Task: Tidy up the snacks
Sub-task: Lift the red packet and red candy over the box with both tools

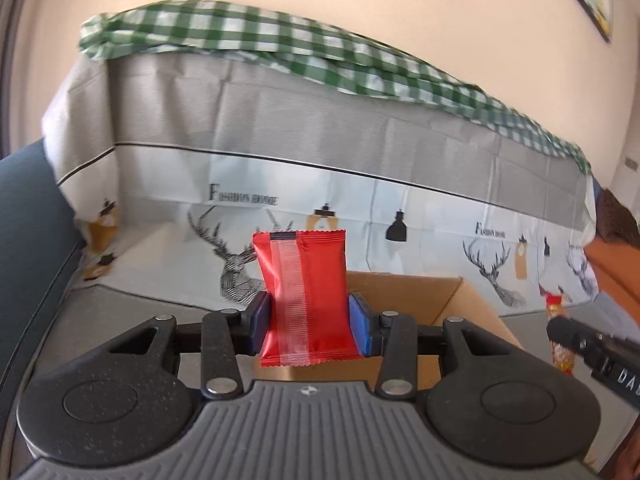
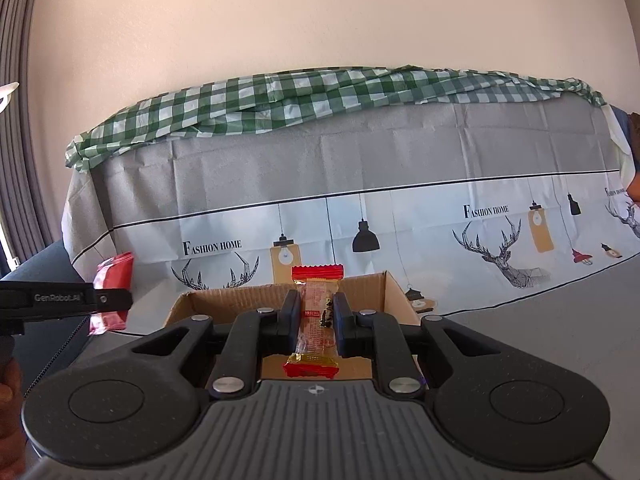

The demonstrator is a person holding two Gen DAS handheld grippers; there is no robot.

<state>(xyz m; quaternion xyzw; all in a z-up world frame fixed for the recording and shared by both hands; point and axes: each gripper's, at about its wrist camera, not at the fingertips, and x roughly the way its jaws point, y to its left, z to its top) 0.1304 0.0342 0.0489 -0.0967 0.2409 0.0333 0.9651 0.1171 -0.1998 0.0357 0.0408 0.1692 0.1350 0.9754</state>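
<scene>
My left gripper (image 1: 308, 314) is shut on a red snack packet (image 1: 305, 280), held upright with its back seam facing the camera, just in front of the open cardboard box (image 1: 460, 304). My right gripper (image 2: 317, 318) is shut on a slim clear snack bar with red ends (image 2: 316, 312), held upright over the near edge of the same cardboard box (image 2: 224, 300). In the right wrist view the left gripper (image 2: 116, 300) with the red packet (image 2: 114, 270) shows at the left. In the left wrist view the right gripper (image 1: 560, 330) and its bar (image 1: 555, 306) show at the right edge.
The box stands on a grey surface (image 2: 540, 328). Behind it rises a cloth-covered backrest printed with deer and lamps (image 2: 400, 216), with a green checked cloth (image 2: 320, 96) on top. A dark blue cushion (image 1: 28, 216) lies at the left. A hand (image 2: 8, 392) shows at the lower left.
</scene>
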